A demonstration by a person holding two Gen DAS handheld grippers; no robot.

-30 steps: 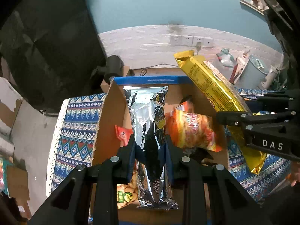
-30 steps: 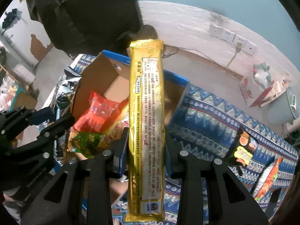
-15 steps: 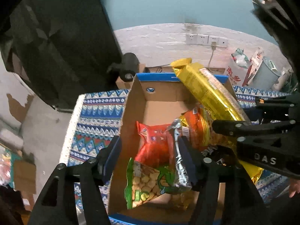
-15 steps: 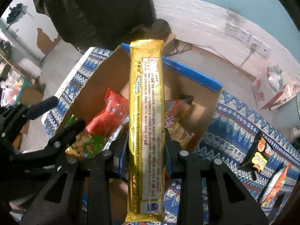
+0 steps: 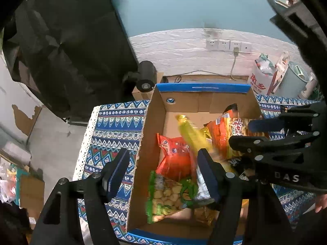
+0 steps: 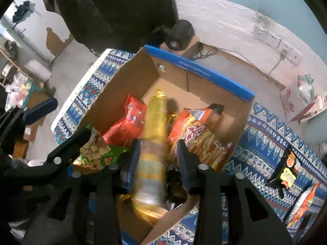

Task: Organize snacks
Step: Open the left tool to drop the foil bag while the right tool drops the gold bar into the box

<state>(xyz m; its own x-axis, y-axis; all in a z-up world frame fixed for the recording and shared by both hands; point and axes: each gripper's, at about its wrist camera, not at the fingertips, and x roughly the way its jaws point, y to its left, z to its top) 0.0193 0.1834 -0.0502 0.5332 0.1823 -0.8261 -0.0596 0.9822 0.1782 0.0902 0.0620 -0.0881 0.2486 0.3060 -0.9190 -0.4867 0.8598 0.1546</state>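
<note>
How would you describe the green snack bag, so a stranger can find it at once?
Look into the open cardboard box with blue rims on the patterned cloth. At its near end lies the green snack bag, under a red one; only it pictures round yellow biscuits.

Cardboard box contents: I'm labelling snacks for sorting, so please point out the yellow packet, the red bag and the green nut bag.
yellow packet (image 6: pixel 154 120): right wrist view, its blurred upper half.
red bag (image 5: pixel 176 155): left wrist view, middle of its front.
green nut bag (image 5: pixel 166 196): left wrist view, the printed nuts.
</note>
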